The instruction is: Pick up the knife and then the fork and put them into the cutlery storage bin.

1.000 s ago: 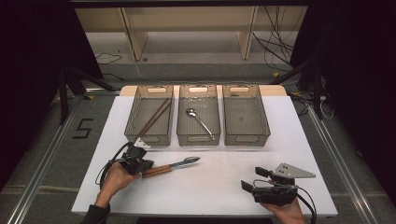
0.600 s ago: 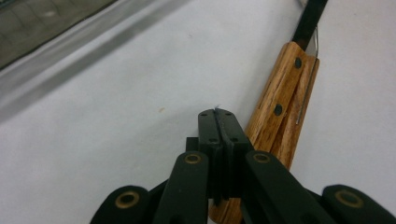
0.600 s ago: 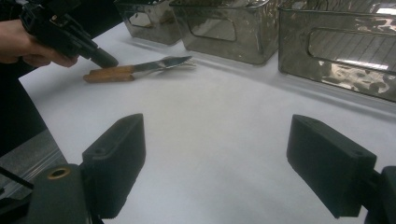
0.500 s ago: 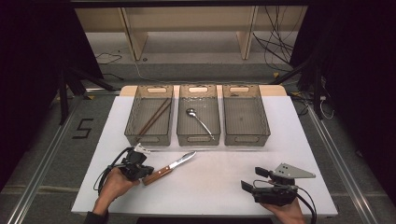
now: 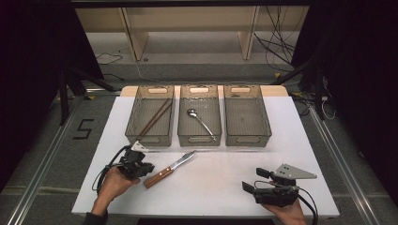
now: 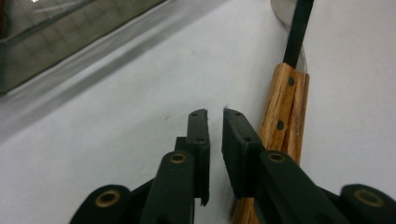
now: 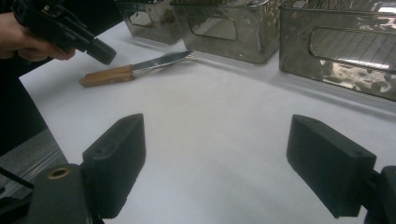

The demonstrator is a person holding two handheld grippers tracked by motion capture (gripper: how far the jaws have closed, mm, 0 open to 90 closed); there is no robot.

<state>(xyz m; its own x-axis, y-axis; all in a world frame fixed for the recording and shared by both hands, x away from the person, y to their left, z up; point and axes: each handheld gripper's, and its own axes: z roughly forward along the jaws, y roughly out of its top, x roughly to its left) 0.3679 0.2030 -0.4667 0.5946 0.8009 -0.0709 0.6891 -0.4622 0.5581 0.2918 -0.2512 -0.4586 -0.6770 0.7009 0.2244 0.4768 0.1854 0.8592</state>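
The left gripper (image 5: 141, 167) sits at about eight o'clock on the white table (image 5: 216, 187), held in the person's left hand (image 5: 110, 185). Its jaws have just been opening: they stand a narrow slit apart with nothing between them, as the left gripper view shows (image 6: 215, 126). The knife (image 5: 169, 169) lies flat on the table just beside that gripper, at its three o'clock, the wooden handle (image 6: 280, 116) alongside one jaw and outside the gap; whether the jaw touches it I cannot tell. The blade points toward one o'clock, its tip near the front of the middle bin (image 5: 199, 139).

The right gripper (image 5: 251, 180) rests at about five o'clock on the table, jaws wide apart and empty (image 7: 233, 163), well apart from the knife (image 7: 135, 70).

Three clear bins stand in a row at twelve o'clock. The left bin (image 5: 149, 139) holds chopsticks (image 5: 154, 117), the middle one a spoon (image 5: 201, 123), and the right bin (image 5: 248, 139) stands beside them.
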